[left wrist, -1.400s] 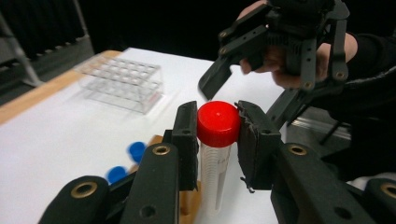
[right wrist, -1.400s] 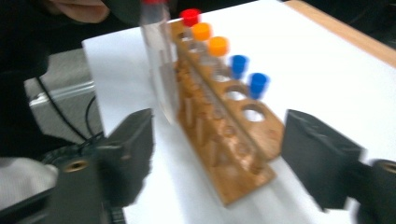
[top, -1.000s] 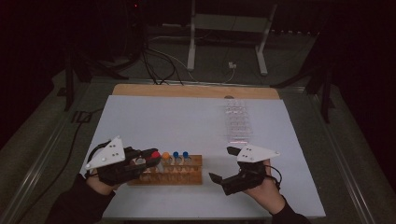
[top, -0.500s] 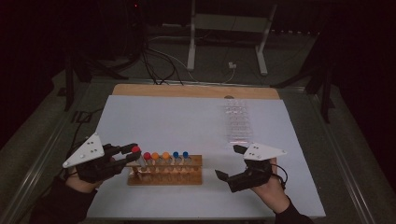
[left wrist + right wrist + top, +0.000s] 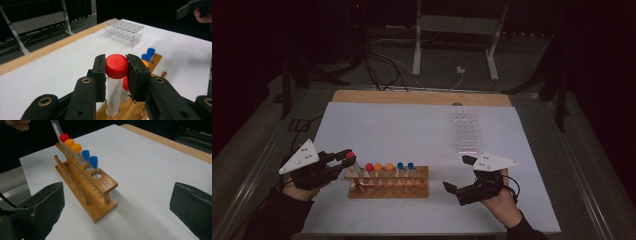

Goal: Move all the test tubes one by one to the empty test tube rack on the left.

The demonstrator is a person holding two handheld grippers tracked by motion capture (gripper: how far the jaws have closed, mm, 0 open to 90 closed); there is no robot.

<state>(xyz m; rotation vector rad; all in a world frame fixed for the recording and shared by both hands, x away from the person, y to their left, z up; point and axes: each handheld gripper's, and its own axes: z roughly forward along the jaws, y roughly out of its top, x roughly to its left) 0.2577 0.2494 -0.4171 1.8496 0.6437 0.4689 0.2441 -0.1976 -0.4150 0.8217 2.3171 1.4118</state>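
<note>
At the left end of the wooden rack [image 5: 388, 182], near the front of the table [image 5: 412, 125], the left tool [image 5: 116, 72] pinches the red-capped tube [image 5: 115, 82] by its cap, the tube tilted with its foot at the rack's end. Five more capped tubes [image 5: 389, 170] stand in the rack. To the right, the right tool [image 5: 459, 175] hovers with jaws spread, holding nothing.

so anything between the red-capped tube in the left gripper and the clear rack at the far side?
Nothing visible. The left gripper clamps the red-capped tube at the wooden rack's left end; bare white mat lies between it and the clear rack.
</note>
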